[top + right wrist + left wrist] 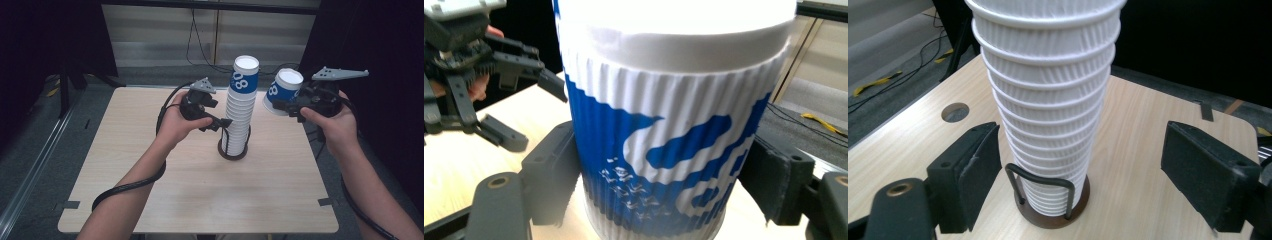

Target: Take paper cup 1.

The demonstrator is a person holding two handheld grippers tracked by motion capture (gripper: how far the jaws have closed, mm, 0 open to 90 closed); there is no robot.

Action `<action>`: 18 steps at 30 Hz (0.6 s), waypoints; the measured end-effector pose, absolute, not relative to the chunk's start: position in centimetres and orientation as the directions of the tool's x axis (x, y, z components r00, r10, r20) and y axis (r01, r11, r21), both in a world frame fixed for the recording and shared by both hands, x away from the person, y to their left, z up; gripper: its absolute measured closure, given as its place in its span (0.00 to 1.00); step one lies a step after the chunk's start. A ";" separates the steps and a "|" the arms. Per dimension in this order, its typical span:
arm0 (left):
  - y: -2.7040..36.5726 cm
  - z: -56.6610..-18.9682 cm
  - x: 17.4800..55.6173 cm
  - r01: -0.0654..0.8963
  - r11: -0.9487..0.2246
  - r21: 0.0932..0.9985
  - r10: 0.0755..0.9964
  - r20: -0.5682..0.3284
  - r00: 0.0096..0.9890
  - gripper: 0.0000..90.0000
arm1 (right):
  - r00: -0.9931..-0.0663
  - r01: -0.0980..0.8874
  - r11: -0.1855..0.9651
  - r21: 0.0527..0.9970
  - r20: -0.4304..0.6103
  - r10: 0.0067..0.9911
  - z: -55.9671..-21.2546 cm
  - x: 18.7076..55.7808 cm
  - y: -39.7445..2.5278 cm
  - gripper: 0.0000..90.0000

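A tall stack of upturned white ribbed paper cups [241, 107] [1048, 100], its top cup printed blue, stands in a round brown wire holder [233, 152] [1053, 217] at the table's middle. My left gripper [222, 125] [1088, 172] is open; its jaws stand on either side of the stack's lower part, with gaps. A single blue-and-white cup [282, 92] [674, 125], bottom up and tilted, hangs in the air right of the stack's top. My right gripper [287, 107] [664, 180] is shut on it, jaws against its ribbed sides.
The light wooden table [150, 190] has a small round hole [955, 112] near its far left. Grey tape tabs [67, 205] mark its edges. Cables lie on the floor behind. The other hand's gripper [469, 65] appears at the upper left of the right gripper view.
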State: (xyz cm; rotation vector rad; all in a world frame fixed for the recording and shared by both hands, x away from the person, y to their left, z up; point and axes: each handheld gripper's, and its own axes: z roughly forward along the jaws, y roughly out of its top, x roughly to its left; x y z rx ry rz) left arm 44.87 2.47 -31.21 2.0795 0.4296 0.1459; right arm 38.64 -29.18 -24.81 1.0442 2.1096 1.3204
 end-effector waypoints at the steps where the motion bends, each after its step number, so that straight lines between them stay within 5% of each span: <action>1: 2.5 -31.3 44.8 0.242 -0.466 0.851 0.356 -0.070 0.932 0.18 | -0.622 0.364 0.262 0.894 0.024 0.782 -25.1 38.6 -29.2 0.25; 18: 2.1 -32.0 42.7 0.210 -0.507 0.836 0.300 -0.057 0.952 0.18 | -0.685 0.370 0.320 0.872 0.023 0.728 -29.4 36.9 -28.1 0.25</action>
